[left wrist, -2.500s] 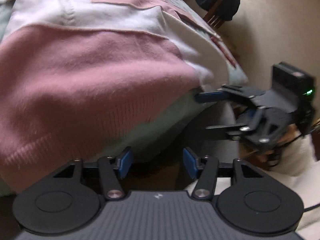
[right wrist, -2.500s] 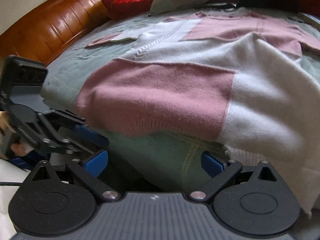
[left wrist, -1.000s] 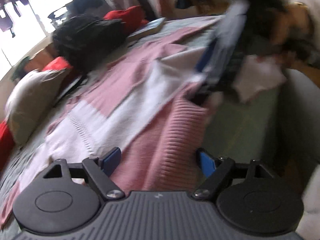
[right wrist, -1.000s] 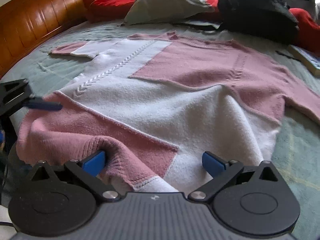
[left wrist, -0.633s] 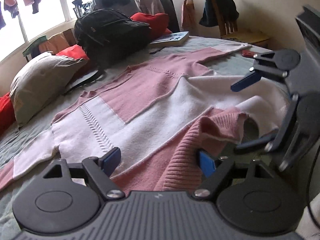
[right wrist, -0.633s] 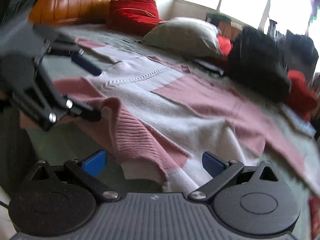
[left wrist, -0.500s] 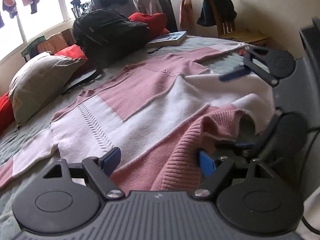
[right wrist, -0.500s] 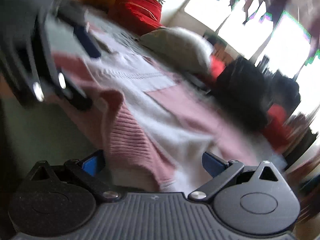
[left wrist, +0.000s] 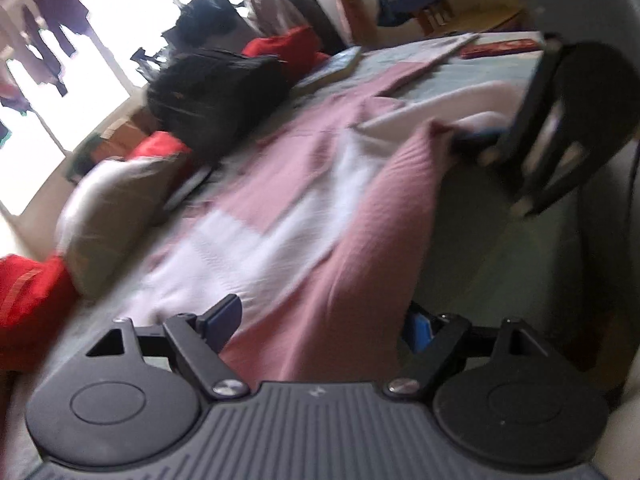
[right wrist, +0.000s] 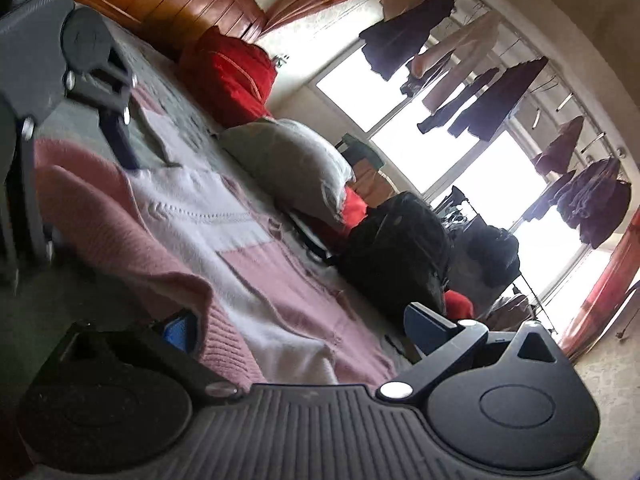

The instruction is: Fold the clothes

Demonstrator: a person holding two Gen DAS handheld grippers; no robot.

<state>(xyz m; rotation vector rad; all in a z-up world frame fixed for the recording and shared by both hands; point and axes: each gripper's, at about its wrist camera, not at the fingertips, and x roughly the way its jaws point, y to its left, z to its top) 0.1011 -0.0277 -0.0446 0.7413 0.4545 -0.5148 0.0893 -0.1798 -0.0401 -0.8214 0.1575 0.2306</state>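
A pink and white block sweater (left wrist: pixel 304 216) lies spread on a pale green bed, and it also shows in the right wrist view (right wrist: pixel 224 240). Its ribbed pink hem is lifted off the bed. My left gripper (left wrist: pixel 320 320) has its jaws wide apart with the hem (left wrist: pixel 360 280) lying between them. My right gripper (right wrist: pixel 296 328) also stands wide open with the hem's other end (right wrist: pixel 224 344) draped over its left finger. Each gripper shows in the other's view, the right one (left wrist: pixel 560 128) at the far end of the hem and the left one (right wrist: pixel 80 80) likewise.
A black backpack (left wrist: pixel 216 96) and red cushions (left wrist: pixel 24 296) sit at the head of the bed beside a grey pillow (right wrist: pixel 296 164). A book (left wrist: pixel 332 68) lies near the backpack. A wooden headboard (right wrist: pixel 168 0) is at the left. Clothes hang before the bright window (right wrist: pixel 460 152).
Both grippers have risen and tilted with the sweater's hem between their fingers, stretching the hem up off the bed. The views have rolled sideways and blurred.
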